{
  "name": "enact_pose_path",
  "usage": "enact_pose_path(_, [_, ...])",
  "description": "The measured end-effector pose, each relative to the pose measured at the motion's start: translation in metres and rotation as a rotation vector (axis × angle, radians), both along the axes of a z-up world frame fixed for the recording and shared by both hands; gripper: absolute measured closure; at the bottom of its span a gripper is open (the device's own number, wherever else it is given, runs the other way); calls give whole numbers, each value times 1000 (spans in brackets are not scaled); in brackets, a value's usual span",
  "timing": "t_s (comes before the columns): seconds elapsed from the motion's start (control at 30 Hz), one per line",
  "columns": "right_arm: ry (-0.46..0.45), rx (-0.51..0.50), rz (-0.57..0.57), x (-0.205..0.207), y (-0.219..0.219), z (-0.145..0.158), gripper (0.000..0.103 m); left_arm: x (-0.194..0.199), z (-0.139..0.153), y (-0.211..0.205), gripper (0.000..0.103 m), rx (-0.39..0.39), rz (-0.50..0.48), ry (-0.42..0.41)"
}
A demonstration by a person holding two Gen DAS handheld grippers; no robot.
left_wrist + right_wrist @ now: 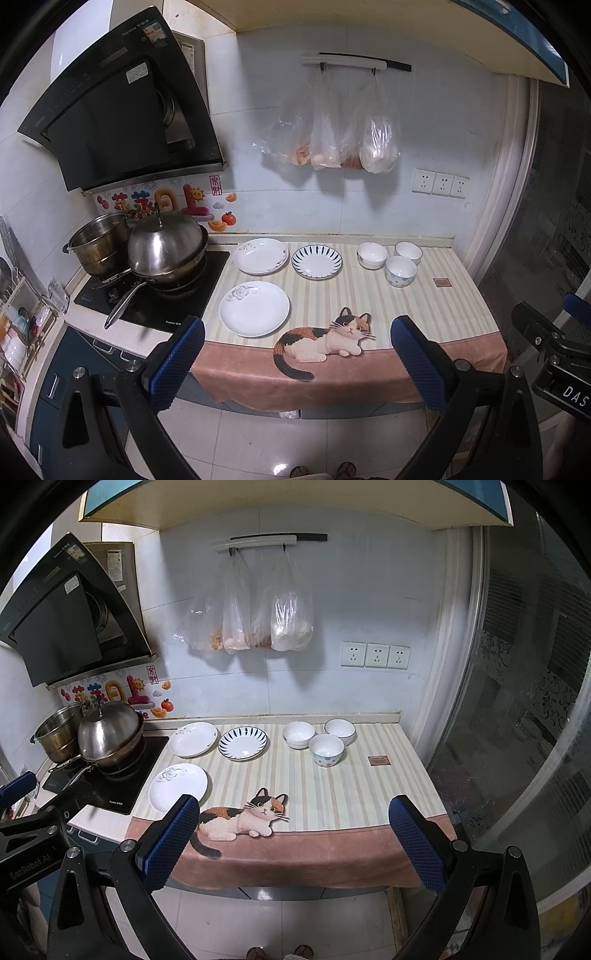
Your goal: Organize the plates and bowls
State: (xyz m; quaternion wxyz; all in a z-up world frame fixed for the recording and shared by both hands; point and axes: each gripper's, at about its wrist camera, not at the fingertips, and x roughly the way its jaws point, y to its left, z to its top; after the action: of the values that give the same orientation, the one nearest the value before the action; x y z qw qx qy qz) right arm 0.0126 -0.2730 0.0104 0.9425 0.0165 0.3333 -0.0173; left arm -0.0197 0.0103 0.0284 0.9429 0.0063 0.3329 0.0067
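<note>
My left gripper (297,363) wide open, empty; right gripper (291,843) same, both short of desk (369,797). Three plates (178,787) left of cat print (243,818); three bowls (326,750) beyond-right.

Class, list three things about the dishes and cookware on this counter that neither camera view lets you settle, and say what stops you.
1. Covered pan: contents hidden by its steel lid, both views.
2. Front plate: near edge covered by the right claw's left finger, right view.
3. Dotted bowl: pattern too small to identify, both views.
</note>
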Motion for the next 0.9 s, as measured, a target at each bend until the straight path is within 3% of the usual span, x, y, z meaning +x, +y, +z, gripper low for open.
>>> enact_pose_path(0.9, [18,9,-2,13,4,-10,0,1,-5,7,0,-4,-4,7])
